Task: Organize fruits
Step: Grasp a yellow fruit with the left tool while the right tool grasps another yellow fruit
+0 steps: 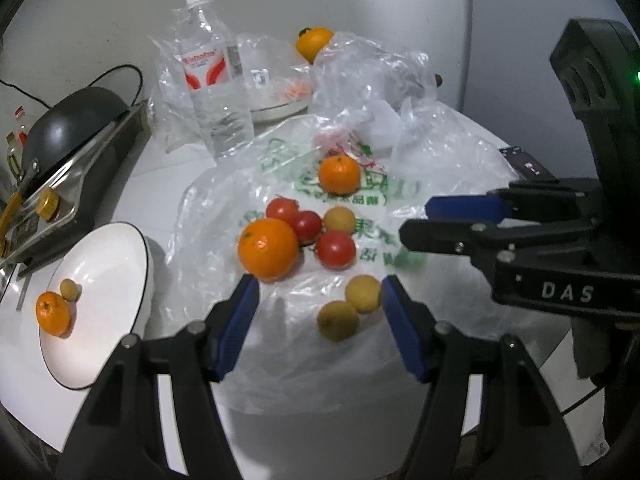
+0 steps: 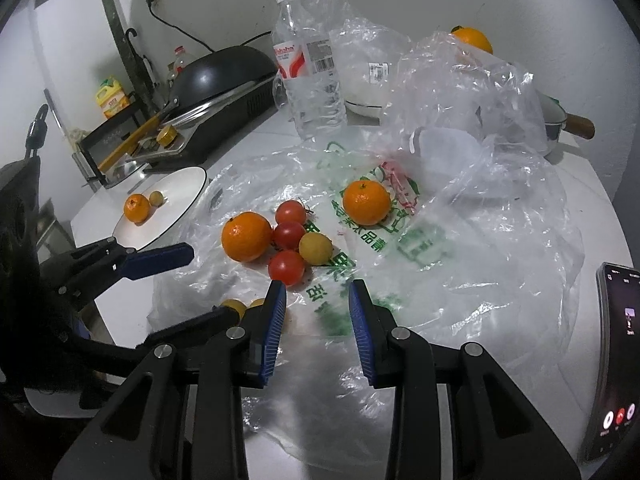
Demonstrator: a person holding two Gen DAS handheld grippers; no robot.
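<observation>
Fruit lies on a printed plastic bag (image 1: 352, 200): a big orange (image 1: 268, 254), a mandarin (image 1: 339, 174), three red tomatoes (image 1: 336, 249) and a yellow fruit (image 1: 339, 219). Two more yellow-green fruits (image 1: 362, 293) sit just inside the right finger of my left gripper (image 1: 320, 280), which hangs open over them without touching. My right gripper (image 2: 317, 286) hovers close before a tomato (image 2: 286, 266), open by a narrow gap with nothing in it. The white plate (image 1: 108, 256) at the left holds a mandarin (image 1: 53, 312) and a small yellow fruit (image 1: 70, 289).
A water bottle (image 1: 216, 80) and crumpled clear bags (image 2: 460, 92) stand behind the fruit, with another orange (image 2: 472, 40) at the back. A black wok (image 2: 224, 72) on a stove is at the left. A phone (image 2: 618, 360) lies at the table's right edge.
</observation>
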